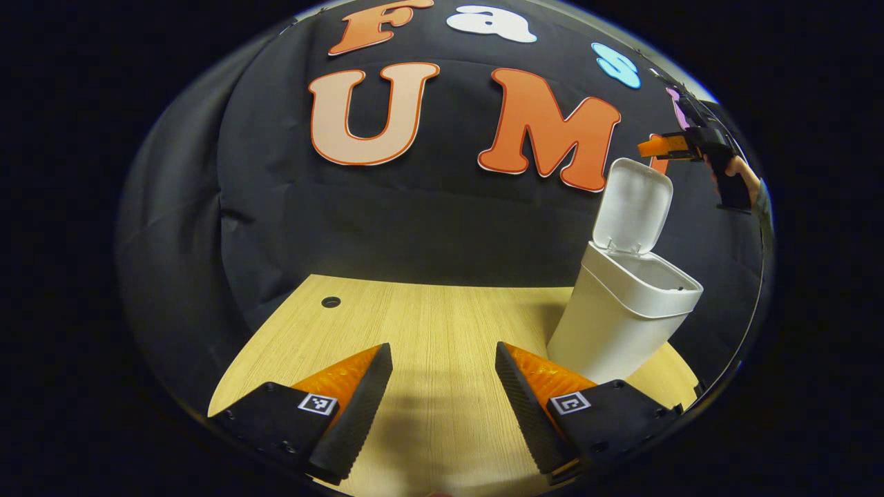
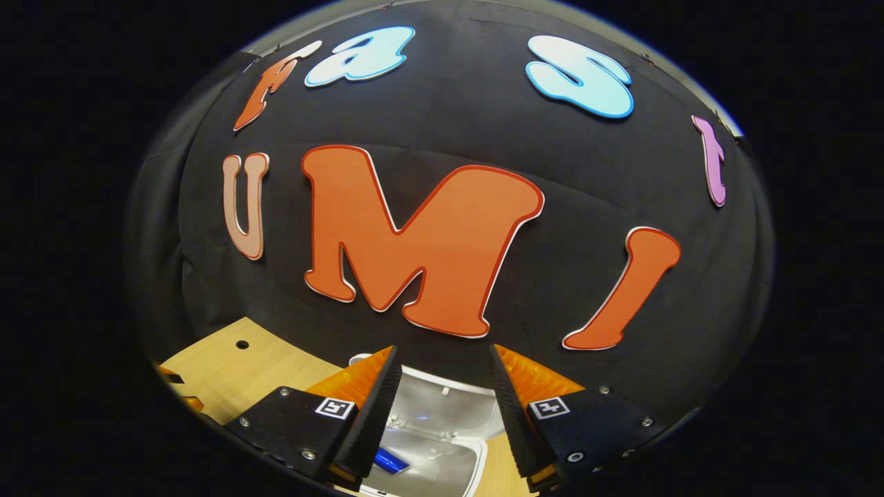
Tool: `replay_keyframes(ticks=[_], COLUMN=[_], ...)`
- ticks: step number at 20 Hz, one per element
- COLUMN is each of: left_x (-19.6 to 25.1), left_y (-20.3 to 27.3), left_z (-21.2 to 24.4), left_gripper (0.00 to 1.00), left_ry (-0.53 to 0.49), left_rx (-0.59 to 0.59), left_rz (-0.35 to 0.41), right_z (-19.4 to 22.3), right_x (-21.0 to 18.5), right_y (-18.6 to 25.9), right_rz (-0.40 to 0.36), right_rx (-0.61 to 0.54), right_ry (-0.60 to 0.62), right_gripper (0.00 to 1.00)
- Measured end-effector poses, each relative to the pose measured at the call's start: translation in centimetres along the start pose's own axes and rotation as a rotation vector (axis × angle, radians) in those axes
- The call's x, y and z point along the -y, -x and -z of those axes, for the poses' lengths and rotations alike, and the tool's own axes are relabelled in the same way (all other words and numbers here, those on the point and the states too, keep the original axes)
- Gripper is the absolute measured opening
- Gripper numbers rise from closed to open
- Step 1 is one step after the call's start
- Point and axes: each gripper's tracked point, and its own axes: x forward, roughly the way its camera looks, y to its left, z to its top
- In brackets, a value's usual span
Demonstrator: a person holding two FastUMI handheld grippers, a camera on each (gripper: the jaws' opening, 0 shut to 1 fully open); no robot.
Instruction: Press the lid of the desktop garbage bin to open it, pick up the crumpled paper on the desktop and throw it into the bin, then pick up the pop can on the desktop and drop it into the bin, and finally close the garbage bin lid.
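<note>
In the left gripper view, the left gripper [image 1: 443, 386] hangs low over the wooden desktop [image 1: 428, 324], its fingers spread wide with nothing between them; only bare wood and the gripper's own shadow lie in the gap. It sits well to one side of the white garbage bin [image 1: 615, 324], which keeps it out of the way of the bin's mouth. The bin stands near the desk's far corner with its lid [image 1: 632, 207] swung up and leaning back on its hinge, so the opening faces upward and is free to take whatever is dropped in. High beside the raised lid, the right gripper [image 1: 663, 146] is held by a hand [image 1: 735, 176] above and behind the bin, a position that suits either dropping something in or reaching for the lid.

In the right gripper view, the camera looks out over the bin from above. The right gripper's fingers [image 2: 376, 407] stand apart and grip nothing. Between and below them lies the open bin with the lid's pale inner face tipped back. Inside, low in the frame, a blue shiny thing [image 2: 387, 461] rests at the bottom; it looks like the pop can, though little of it shows. Crumpled paper cannot be made out there, being hidden or too small to tell. With the can apparently inside and both grippers empty, closing the lid seems to be what remains
</note>
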Motion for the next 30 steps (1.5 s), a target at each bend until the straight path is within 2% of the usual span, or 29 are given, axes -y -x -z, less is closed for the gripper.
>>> replay_keyframes(ticks=[5, 6, 12, 14, 17, 24, 30], left_x=[-1.3, -1.6, -2.7, -2.7, -2.6, -1.7, -0.7], left_y=[0.3, 0.4, 0.6, 0.5, 0.4, 0.1, 0.1], left_z=[0.2, 0.1, 0.1, 0.1, 0.0, 0.5, 0.8], left_gripper=[0.96, 0.96, 0.96, 0.96, 0.96, 0.96, 0.96], left_ry=[0.009, 0.007, 0.000, -0.006, -0.017, -0.030, -0.044], left_rx=[-0.002, -0.001, -0.004, -0.006, -0.007, -0.027, -0.036], left_rz=[-0.018, -0.022, -0.023, -0.016, 0.001, 0.037, 0.062], right_z=[1.7, 1.3, 3.2, 5.2, 7.6, 12.9, 15.7], right_x=[-0.7, -0.7, -2.0, -2.7, -3.2, -4.8, -5.5], right_y=[-1.2, -1.5, 1.1, 2.1, 2.9, 6.5, 8.5], right_rz=[-0.008, -0.003, -0.029, -0.052, -0.047, -0.070, -0.068], right_rx=[-0.093, -0.075, -0.138, -0.195, -0.240, -0.343, -0.392], right_ry=[-0.028, -0.042, -0.108, -0.111, -0.108, -0.185, -0.243], right_gripper=[0.77, 0.77, 0.71, 0.71, 0.72, 0.72, 0.72])
